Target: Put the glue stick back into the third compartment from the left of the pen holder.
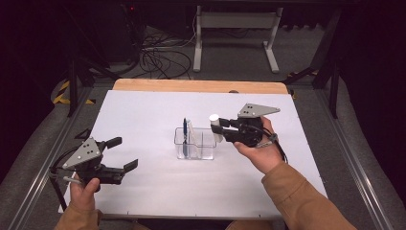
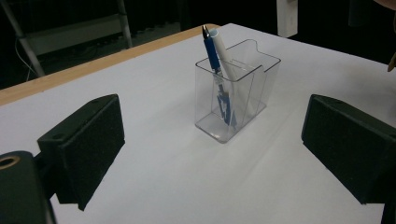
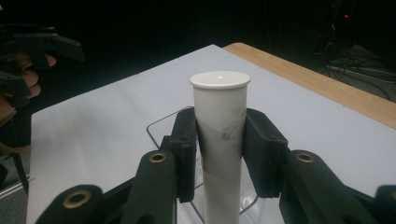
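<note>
A clear plastic holder stands mid-table with a blue pen and a white pen upright in its left part. My right gripper is shut on a white capped tube, held upright over the holder's right end; the holder's rim shows below the jaws. My left gripper stands open near the table's front left, aimed at the holder with nothing between its pads.
The white table top has a wooden far edge. Beyond it stand a white desk frame and loose cables on the floor. Metal rails run along both sides.
</note>
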A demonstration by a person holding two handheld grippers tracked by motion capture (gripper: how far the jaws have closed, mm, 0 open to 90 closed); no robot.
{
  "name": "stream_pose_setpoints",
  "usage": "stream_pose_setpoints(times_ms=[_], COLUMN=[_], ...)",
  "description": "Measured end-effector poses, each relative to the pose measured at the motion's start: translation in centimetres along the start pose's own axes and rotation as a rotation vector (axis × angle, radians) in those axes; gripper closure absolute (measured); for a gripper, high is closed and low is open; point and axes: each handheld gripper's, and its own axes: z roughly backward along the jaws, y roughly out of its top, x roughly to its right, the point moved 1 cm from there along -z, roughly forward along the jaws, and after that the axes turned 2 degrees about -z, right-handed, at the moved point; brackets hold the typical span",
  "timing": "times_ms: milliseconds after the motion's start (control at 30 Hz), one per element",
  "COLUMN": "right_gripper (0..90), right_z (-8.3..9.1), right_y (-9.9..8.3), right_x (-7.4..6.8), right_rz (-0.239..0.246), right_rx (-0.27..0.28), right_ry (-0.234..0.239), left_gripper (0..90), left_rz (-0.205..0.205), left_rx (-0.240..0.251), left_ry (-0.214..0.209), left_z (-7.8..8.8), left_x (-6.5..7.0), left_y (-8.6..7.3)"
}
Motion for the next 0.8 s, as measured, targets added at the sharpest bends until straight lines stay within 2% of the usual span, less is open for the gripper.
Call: stream_pose_setpoints(times_ms=[300, 633, 800], right_gripper=[67.2, 67.2, 67.1], right_z=[-1.4, -2.7, -3.2], right_y=[-0.5, -1.0, -1.3], right_x=[0.0, -0.1, -0.3], right_rz=[-0.094, -0.128, -0.125], right_rx=[0.028, 0.020, 0.018], right_ry=[-0.037, -0.060, -0.074], left_gripper=[6.8, 6.8, 6.9], left_rz=[0.001, 0.001, 0.000], left_rx=[0.001, -0.003, -0.005], left_ry=[-0.003, -0.003, -0.009], left_z=[0.1, 0.0, 0.0], left_x=[0.0, 0.0, -0.1], left_y=[0.0, 0.0, 0.0])
